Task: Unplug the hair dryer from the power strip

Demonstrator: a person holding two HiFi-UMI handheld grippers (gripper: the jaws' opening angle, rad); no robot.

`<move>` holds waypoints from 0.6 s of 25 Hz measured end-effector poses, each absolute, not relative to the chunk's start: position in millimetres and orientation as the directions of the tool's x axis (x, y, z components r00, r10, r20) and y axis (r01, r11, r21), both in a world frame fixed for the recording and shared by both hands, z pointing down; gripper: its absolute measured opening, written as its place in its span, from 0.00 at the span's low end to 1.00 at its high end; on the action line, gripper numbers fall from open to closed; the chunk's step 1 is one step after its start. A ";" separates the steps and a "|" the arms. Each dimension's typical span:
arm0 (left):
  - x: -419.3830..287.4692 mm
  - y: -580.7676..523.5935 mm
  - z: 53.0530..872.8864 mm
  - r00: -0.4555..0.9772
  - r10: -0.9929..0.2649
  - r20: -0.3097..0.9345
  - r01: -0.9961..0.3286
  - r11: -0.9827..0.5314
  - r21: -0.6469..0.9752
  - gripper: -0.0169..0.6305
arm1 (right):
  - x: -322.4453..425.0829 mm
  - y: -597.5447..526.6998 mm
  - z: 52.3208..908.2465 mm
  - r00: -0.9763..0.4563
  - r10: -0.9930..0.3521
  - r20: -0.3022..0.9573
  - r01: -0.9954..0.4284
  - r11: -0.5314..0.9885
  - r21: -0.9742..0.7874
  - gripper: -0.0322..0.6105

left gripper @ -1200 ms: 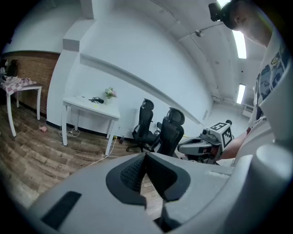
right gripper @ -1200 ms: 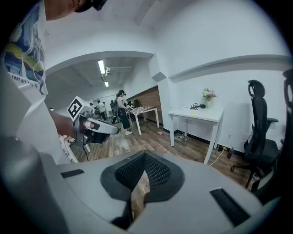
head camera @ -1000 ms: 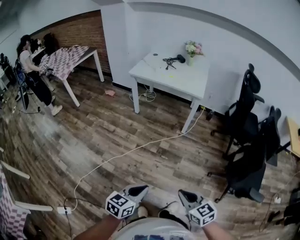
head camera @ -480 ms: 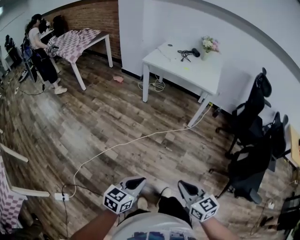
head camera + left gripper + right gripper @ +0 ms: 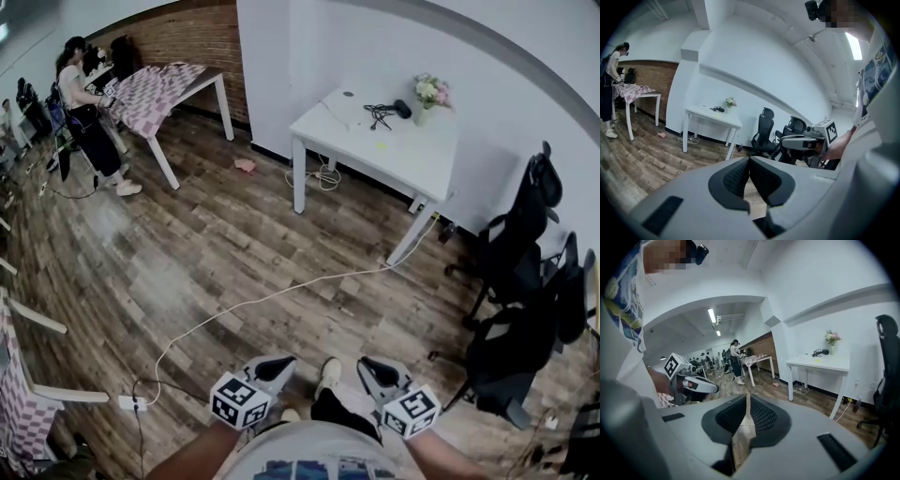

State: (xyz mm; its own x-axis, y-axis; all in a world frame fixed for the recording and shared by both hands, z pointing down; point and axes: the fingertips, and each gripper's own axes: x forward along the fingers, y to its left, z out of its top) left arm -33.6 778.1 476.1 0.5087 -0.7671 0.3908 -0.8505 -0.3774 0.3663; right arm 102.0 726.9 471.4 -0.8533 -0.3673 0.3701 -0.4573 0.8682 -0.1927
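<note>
A black hair dryer point(image 5: 402, 108) lies with its tangled black cord point(image 5: 378, 114) on the white table point(image 5: 394, 155) against the far wall, beside a vase of flowers point(image 5: 429, 94). In the left gripper view the hair dryer point(image 5: 717, 109) is small and far off. A white power strip point(image 5: 128, 403) lies on the wooden floor at lower left. Both grippers are held low, close to my body, far from the table. My left gripper point(image 5: 272, 364) is shut and empty. So is my right gripper point(image 5: 375, 367), its pads meeting with nothing between them.
A long white cable point(image 5: 281, 295) runs across the floor from the power strip to the table leg. Black office chairs point(image 5: 525, 253) stand at the right. At the far left are a checked-cloth table point(image 5: 169, 84) and a person point(image 5: 86, 122). Coiled cables point(image 5: 323, 176) lie under the white table.
The whole view has shifted: the white table now sits further right and the floor power strip has slid lower. Both grippers have stayed shut in front of my body.
</note>
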 end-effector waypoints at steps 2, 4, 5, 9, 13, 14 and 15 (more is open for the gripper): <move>-30.7 747.7 472.6 0.508 -0.762 0.402 -0.853 -0.382 0.354 0.03 | 100.7 696.6 470.0 -0.858 -0.353 0.373 -0.445 0.874 -0.196 0.09; -28.8 720.8 467.4 0.506 -0.759 0.409 -0.857 -0.387 0.341 0.03 | 99.5 670.5 468.6 -0.865 -0.342 0.367 -0.430 0.882 -0.191 0.09; -27.4 708.9 464.5 0.504 -0.760 0.410 -0.858 -0.386 0.339 0.03 | 99.3 659.0 467.0 -0.868 -0.339 0.363 -0.424 0.886 -0.188 0.08; -17.5 659.3 459.7 0.488 -0.771 0.408 -0.867 -0.373 0.332 0.03 | 106.2 609.1 464.0 -0.873 -0.342 0.348 -0.415 0.895 -0.161 0.05; -3.1 607.0 462.6 0.477 -0.775 0.415 -0.874 -0.366 0.321 0.03 | 120.4 560.6 468.9 -0.876 -0.338 0.344 -0.412 0.896 -0.168 0.05; 0.2 594.6 462.7 0.474 -0.777 0.415 -0.876 -0.366 0.315 0.03 | 123.5 550.4 470.7 -0.877 -0.334 0.345 -0.409 0.896 -0.172 0.05; 2.9 582.5 462.6 0.470 -0.779 0.415 -0.878 -0.365 0.308 0.03 | 126.4 540.7 473.3 -0.877 -0.331 0.348 -0.408 0.896 -0.177 0.05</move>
